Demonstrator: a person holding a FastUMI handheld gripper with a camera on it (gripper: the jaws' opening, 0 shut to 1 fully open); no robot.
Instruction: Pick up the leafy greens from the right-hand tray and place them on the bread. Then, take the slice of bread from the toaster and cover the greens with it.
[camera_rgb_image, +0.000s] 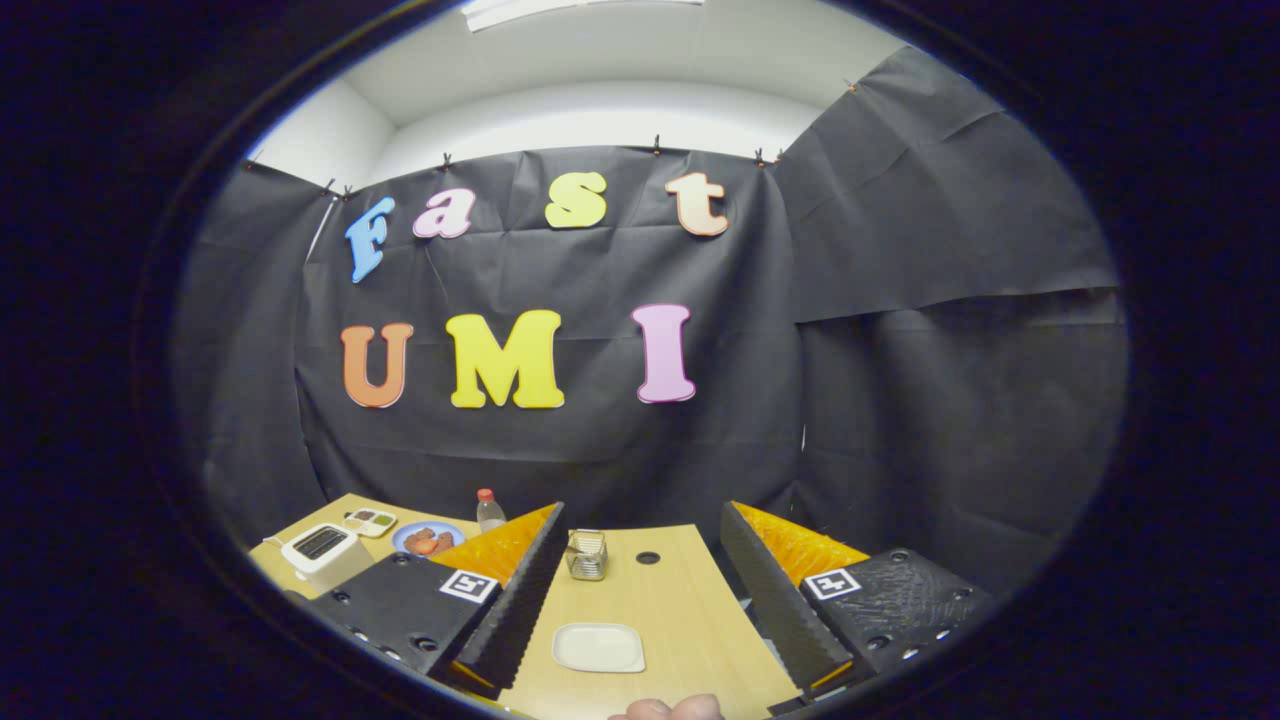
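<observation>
The hand-held gripper (640, 600) is raised above the light wooden counter (690, 600), its two black ridged fingers (520, 590) spread wide apart and holding nothing. Between the fingers, on the near part of the counter, lies a white rounded-rectangular plate (598, 647); whether a slice of bread rests on it cannot be told from here. Further along, toward the counter's far edge, stands a small shiny metal holder (587, 555), with a dark round hole (648, 557) in the counter surface beside it. At the very near edge, part of a person's hand (668, 709) shows.

Off beyond the left finger, at the counter's far left corner, sits the white slot toaster (322, 549). Just behind it is a small pale divided tray (371, 521) with green and dark patches in its compartments; the leafy greens are probably there, though they are too small to make out surely. Near it are a blue round plate with reddish food (428, 540) and a clear plastic bottle with a red cap (489, 511).

Judging by the task, the greens will be light, limp and easily torn or dropped, so a gentle pinch across a bunched middle of the leaves should hold better than one at a thin edge. The toaster's slice should be light, stiff and crumbly; its exposed top edge is the place to take it, with modest pressure.
</observation>
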